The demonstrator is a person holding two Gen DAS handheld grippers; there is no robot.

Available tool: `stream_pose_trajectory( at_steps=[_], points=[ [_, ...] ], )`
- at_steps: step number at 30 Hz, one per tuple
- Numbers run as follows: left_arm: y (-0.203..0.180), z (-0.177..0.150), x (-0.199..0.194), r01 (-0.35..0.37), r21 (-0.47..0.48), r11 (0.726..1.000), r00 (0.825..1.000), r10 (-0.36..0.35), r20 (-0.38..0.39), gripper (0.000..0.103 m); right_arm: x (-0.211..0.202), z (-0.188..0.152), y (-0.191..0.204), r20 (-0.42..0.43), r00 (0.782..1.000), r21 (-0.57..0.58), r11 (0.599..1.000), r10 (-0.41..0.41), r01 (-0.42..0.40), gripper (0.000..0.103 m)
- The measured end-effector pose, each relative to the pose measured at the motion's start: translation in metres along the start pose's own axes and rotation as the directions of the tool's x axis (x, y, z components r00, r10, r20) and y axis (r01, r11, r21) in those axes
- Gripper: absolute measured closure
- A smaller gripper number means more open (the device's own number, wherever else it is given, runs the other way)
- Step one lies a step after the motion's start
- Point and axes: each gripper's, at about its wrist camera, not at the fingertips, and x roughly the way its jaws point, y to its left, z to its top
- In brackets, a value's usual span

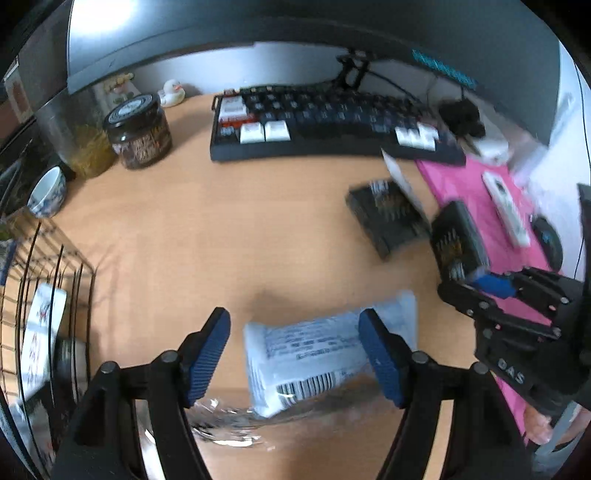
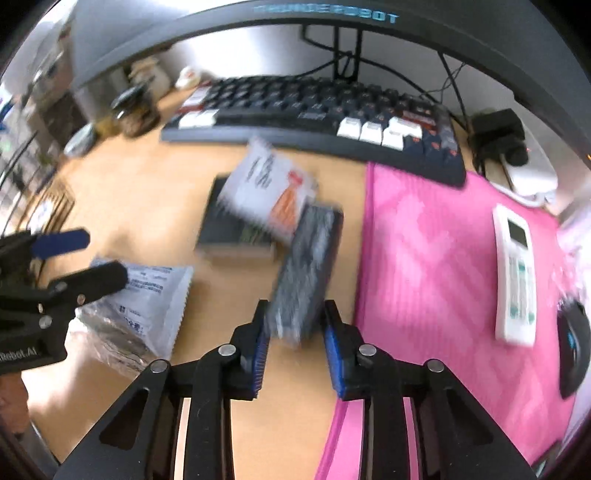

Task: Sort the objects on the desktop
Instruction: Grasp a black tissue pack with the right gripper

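**Right fingers grip a dark box; left fingers spread over a pale packet**

The fingers of the right gripper [image 2: 295, 343] press on either side of a dark box [image 2: 306, 280], holding it tilted above the wooden desk [image 2: 147, 192], close to the edge of the pink mat [image 2: 424, 258]. In the left wrist view the same gripper [image 1: 476, 280] shows at the right with "DAS" on its body. The left gripper [image 1: 295, 350] stands wide apart, its blue pads either side of a pale blue packet [image 1: 317, 350] lying on the desk; the packet carries a barcode and lines of print too blurred to read. Part of a label ending "Robot.AI" shows on the left gripper's body in the right wrist view.

Behind the held box lies a second dark box [image 2: 232, 232] with a white card [image 2: 269, 184] leaning over it. The monitor [image 2: 325, 18] bezel reads "THUNDEROBOT". A keyboard [image 2: 314, 110] sits below it, a white remote [image 2: 515, 273] on the mat, a dark-lidded jar [image 1: 138, 129] and wire basket [image 1: 44, 280] to the left.
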Motion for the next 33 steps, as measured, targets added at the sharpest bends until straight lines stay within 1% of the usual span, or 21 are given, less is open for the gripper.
stream_pose_trajectory(
  at_steps=[3, 5, 7, 10, 11, 12, 15, 17, 19, 22, 23, 24, 25, 26, 27, 30, 33],
  points=[
    [-0.006, -0.017, -0.001, -0.013, 0.024, 1.000, 1.000, 0.014, -0.025, 0.027, -0.013, -0.021, 0.006, -0.001, 1.000, 0.004, 1.000, 0.024, -0.024, 0.078],
    [-0.009, -0.029, -0.004, -0.010, 0.033, 0.999, 0.999, 0.011, -0.030, 0.027, -0.021, -0.035, 0.010, 0.003, 1.000, 0.000, 1.000, 0.022, -0.022, 0.078],
    [-0.009, -0.039, -0.012, -0.012, 0.040, 0.999, 1.000, 0.013, -0.024, 0.027, -0.028, -0.046, 0.011, 0.004, 1.000, -0.002, 1.000, 0.023, -0.023, 0.078],
    [-0.006, -0.049, -0.025, -0.019, 0.034, 0.999, 1.000, 0.019, -0.008, 0.027, -0.040, -0.051, 0.013, 0.041, 0.999, 0.012, 1.000, 0.006, -0.007, 0.077],
    [-0.005, -0.051, -0.028, -0.019, 0.030, 0.999, 1.000, 0.019, -0.005, 0.027, -0.044, -0.048, 0.011, 0.056, 0.998, 0.024, 1.000, -0.010, 0.009, 0.072],
    [-0.004, -0.053, -0.032, -0.019, 0.026, 0.999, 1.000, 0.019, 0.000, 0.027, -0.047, -0.044, 0.010, 0.070, 0.997, 0.036, 0.999, -0.020, 0.018, 0.063],
    [0.001, -0.057, -0.041, -0.018, 0.010, 1.000, 1.000, 0.018, 0.003, 0.027, -0.052, -0.025, 0.002, 0.120, 0.992, 0.099, 0.995, -0.024, 0.012, 0.049],
    [0.003, -0.060, -0.043, -0.015, 0.002, 1.000, 1.000, 0.015, -0.013, 0.027, -0.049, -0.010, -0.002, 0.134, 0.991, 0.125, 0.992, -0.026, 0.009, 0.047],
    [0.005, -0.062, -0.043, -0.016, 0.000, 1.000, 1.000, 0.016, -0.020, 0.027, -0.042, 0.004, -0.001, 0.135, 0.990, 0.131, 0.991, -0.033, 0.016, 0.047],
    [0.008, -0.066, -0.044, -0.012, -0.013, 1.000, 0.999, 0.012, -0.032, 0.027, -0.025, 0.023, 0.000, 0.117, 0.991, 0.141, 0.989, -0.060, 0.043, 0.047],
    [0.009, -0.067, -0.045, -0.011, -0.017, 1.000, 0.999, 0.011, -0.033, 0.027, -0.018, 0.028, -0.001, 0.102, 0.993, 0.152, 0.988, -0.055, 0.039, 0.047],
    [0.010, -0.069, -0.046, -0.015, -0.021, 1.000, 0.999, 0.014, -0.036, 0.027, -0.014, 0.030, -0.001, 0.089, 0.995, 0.158, 0.987, -0.047, 0.033, 0.047],
    [0.011, -0.070, -0.048, -0.017, -0.024, 1.000, 0.999, 0.016, -0.037, 0.027, -0.011, 0.031, 0.000, 0.081, 0.996, 0.159, 0.987, -0.041, 0.027, 0.051],
    [0.012, -0.072, -0.049, -0.016, -0.025, 1.000, 0.999, 0.015, -0.037, 0.027, -0.007, 0.031, 0.000, 0.070, 0.996, 0.156, 0.987, -0.051, 0.040, 0.070],
    [0.012, -0.073, -0.050, -0.014, -0.026, 1.000, 0.999, 0.013, -0.037, 0.027, -0.004, 0.030, 0.000, 0.059, 0.996, 0.151, 0.987, -0.064, 0.054, 0.083],
    [0.011, -0.077, -0.056, -0.013, -0.025, 1.000, 0.999, 0.012, -0.037, 0.027, -0.007, 0.022, 0.003, 0.053, 0.998, 0.141, 0.989, -0.044, 0.037, 0.084],
    [0.010, -0.084, -0.061, -0.016, -0.025, 1.000, 0.999, 0.015, -0.043, 0.027, -0.019, 0.006, 0.013, 0.051, 0.999, 0.111, 0.994, -0.009, 0.004, 0.084]
  ],
)
